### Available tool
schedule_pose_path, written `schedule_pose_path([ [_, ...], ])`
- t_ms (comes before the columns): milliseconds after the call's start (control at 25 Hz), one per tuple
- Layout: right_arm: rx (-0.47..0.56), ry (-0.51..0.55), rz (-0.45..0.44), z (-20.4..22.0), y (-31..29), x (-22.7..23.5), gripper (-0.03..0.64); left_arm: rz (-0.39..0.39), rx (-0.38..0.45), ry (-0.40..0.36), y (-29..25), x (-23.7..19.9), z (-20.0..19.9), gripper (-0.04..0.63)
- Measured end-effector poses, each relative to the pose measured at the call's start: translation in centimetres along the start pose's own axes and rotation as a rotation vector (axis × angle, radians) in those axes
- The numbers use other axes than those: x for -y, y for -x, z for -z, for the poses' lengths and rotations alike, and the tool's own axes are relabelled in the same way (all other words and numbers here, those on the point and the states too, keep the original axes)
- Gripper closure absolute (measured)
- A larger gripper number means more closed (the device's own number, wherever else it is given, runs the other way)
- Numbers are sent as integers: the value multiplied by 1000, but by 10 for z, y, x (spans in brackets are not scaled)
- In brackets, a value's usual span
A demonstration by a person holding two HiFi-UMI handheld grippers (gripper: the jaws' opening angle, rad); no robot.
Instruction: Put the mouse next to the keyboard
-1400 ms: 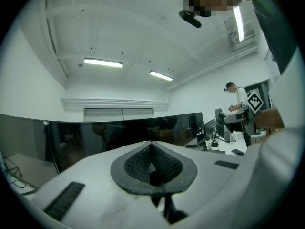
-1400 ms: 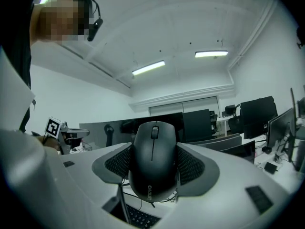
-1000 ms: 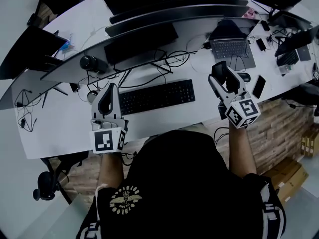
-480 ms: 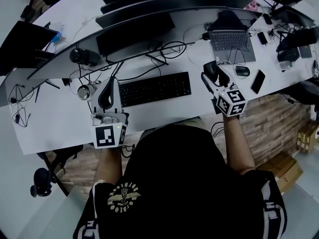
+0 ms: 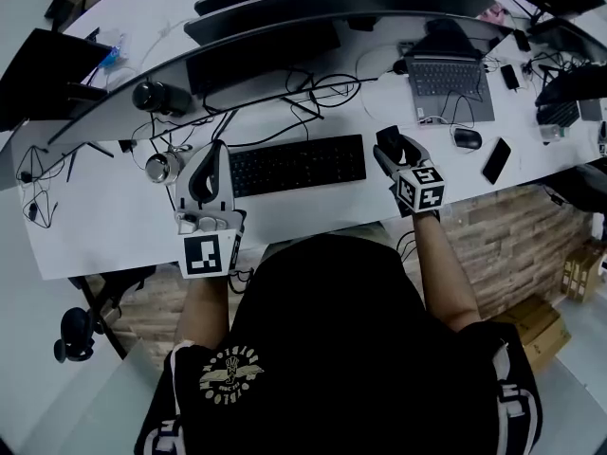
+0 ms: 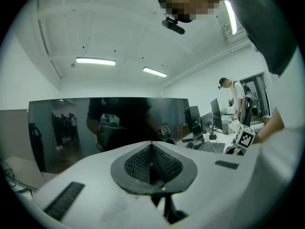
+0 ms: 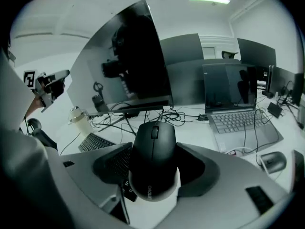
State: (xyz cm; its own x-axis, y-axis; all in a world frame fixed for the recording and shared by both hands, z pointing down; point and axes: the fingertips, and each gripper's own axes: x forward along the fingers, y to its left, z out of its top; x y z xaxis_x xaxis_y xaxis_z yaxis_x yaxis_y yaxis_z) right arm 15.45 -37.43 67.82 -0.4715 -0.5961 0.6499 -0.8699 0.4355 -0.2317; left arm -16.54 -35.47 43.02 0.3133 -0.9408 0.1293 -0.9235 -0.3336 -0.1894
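My right gripper [image 5: 391,146] is shut on a black mouse [image 7: 153,160], whose sides sit between the two jaws. In the head view the mouse [image 5: 388,140] is just off the right end of the black keyboard [image 5: 296,165], with a small gap between them. Whether it touches the desk I cannot tell. The right gripper view has the keyboard [image 7: 97,142] low at the left. My left gripper [image 5: 211,164] hovers at the keyboard's left end, shut and holding nothing. Its pads [image 6: 143,163] meet in the left gripper view, which faces a dark monitor.
A white desk [image 5: 95,218] carries a wide curved monitor [image 5: 275,28], tangled cables [image 5: 313,98], a metal cup [image 5: 163,167], an open laptop [image 5: 451,81], a second mouse [image 5: 467,138] and a phone [image 5: 495,160]. The desk's front edge runs just below the keyboard.
My right gripper has carried the mouse leftward, from near the second mouse and phone to the keyboard's right end. The left gripper has stayed by the keyboard's left end.
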Motion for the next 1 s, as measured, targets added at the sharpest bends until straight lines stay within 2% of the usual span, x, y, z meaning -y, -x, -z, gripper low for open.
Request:
schedule_pose_path([
  [240,-133,-21,44,51,-32,15,330,21,-43,-39,-4,-1,6,594],
  [480,-227,-27,85,88,-48,25,328,22,-23,-14,-6,-1,6,594],
  [640,-248,-21,112,97,-55,29,328,44,-91,-47,-6,3,14,594],
  [840,-229,-19,151,96,-59,34,327,26,-56,-21,-1,-2,13,594],
  [1000,-207,-42,137,91,-57,36,304,32,-42,-35,2,-6,3,594],
])
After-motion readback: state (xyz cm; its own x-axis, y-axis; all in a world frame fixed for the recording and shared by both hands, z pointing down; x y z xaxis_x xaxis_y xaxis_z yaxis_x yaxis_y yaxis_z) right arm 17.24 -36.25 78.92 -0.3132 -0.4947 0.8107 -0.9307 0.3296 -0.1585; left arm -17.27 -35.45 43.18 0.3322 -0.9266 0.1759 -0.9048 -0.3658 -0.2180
